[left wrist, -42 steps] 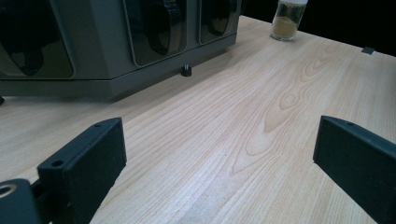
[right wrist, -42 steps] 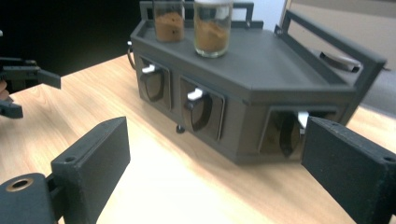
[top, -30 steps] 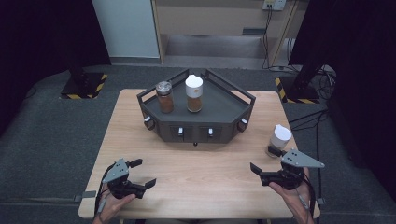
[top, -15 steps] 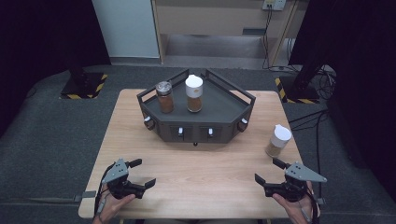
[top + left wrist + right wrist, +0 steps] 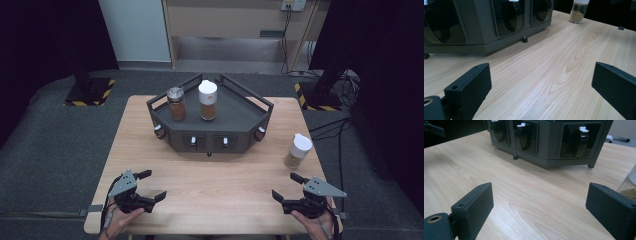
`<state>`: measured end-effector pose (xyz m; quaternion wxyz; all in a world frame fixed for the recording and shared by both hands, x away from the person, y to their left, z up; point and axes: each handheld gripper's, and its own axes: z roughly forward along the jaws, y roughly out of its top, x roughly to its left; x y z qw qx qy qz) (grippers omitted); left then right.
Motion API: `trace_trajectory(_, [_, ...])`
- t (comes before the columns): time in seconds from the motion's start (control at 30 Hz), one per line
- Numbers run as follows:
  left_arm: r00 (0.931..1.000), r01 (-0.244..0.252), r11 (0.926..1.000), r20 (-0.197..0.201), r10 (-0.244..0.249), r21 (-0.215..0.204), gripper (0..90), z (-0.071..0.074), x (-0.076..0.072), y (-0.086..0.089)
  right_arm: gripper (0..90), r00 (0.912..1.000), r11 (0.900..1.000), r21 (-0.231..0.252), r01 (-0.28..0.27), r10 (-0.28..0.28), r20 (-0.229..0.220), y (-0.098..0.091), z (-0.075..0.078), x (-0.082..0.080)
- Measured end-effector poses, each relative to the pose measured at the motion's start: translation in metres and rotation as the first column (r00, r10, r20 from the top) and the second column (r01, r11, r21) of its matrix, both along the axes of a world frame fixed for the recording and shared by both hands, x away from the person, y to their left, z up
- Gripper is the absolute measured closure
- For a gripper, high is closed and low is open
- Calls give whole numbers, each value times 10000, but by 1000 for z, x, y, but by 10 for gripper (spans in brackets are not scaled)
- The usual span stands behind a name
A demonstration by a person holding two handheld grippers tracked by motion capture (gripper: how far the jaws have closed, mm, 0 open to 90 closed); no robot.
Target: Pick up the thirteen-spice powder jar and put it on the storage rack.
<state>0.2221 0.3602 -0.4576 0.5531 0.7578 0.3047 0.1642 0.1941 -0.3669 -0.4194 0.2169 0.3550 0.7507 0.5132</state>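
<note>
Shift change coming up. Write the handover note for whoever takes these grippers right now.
Left gripper: open, empty, low over the near left of the wooden table.
Right gripper: open, empty, near right.
White-capped spice jar: upright on the table, just beyond the right gripper, untouched.
Dark spice rack: holds a metal-lidded jar and a white-lidded jar.
Done: two jars on the rack.
Left: probably grasp the loose jar and set it on the rack.

Three spice jars: two on one dark rack (image 5: 240, 117), namely a metal-lidded jar (image 5: 176, 103) and a white-capped jar (image 5: 208, 100), one white-capped loose jar (image 5: 298, 151) on one wooden surface (image 5: 220, 185); two claws, left claw (image 5: 148, 186), right claw (image 5: 286, 186)
</note>
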Motion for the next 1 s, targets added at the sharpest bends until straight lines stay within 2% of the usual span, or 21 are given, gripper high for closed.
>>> trace_trajectory(1.0, [9999, 104, 9999, 14, -104, 50, 16, 1, 1, -1, 75, 10000, 10000, -73, -15, 15, -66, 0, -1, 1])
